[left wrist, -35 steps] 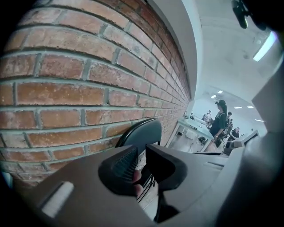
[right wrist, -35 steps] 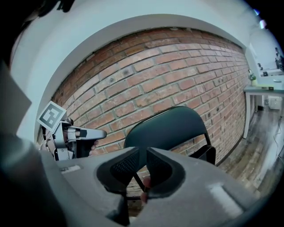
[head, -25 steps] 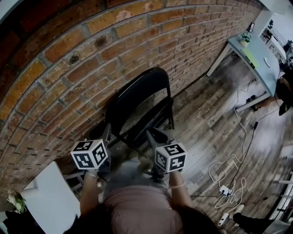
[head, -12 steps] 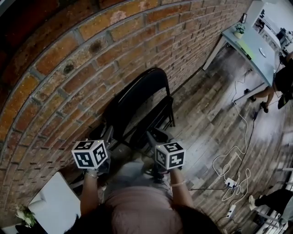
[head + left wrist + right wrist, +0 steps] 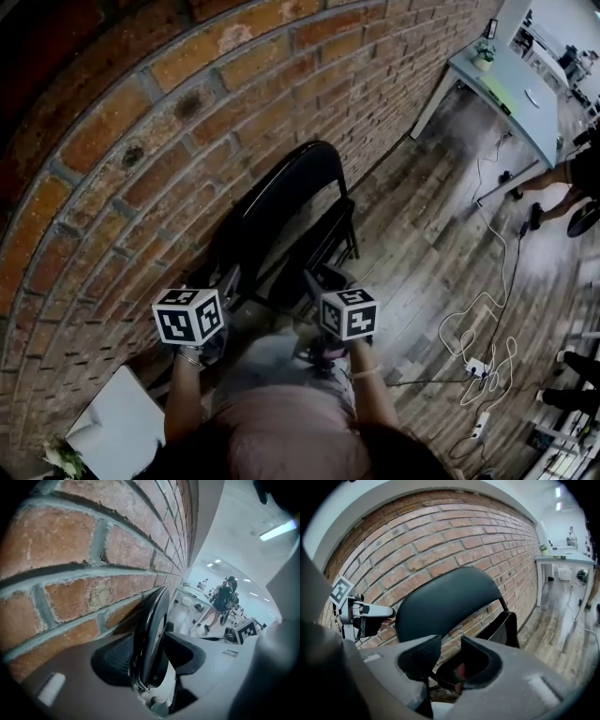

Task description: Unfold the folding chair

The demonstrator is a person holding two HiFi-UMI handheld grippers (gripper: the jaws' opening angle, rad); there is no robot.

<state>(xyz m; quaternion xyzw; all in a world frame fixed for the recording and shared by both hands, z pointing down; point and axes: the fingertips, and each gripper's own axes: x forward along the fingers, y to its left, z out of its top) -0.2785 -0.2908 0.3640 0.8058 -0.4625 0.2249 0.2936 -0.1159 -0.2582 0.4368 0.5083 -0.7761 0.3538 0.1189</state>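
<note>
The black folding chair stands folded up against the brick wall. The left gripper, nearest the wall, is opening its jaws around the chair's edge. The right gripper, farther from the wall, is opening too and pinches nothing.

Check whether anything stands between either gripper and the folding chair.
Nothing visible does. The left gripper is opening its jaws, with the folding chair edge-on between them. The right gripper is opening its jaws too, and what looks like a chair bar sits low in their gap. The brick wall is behind the chair.
</note>
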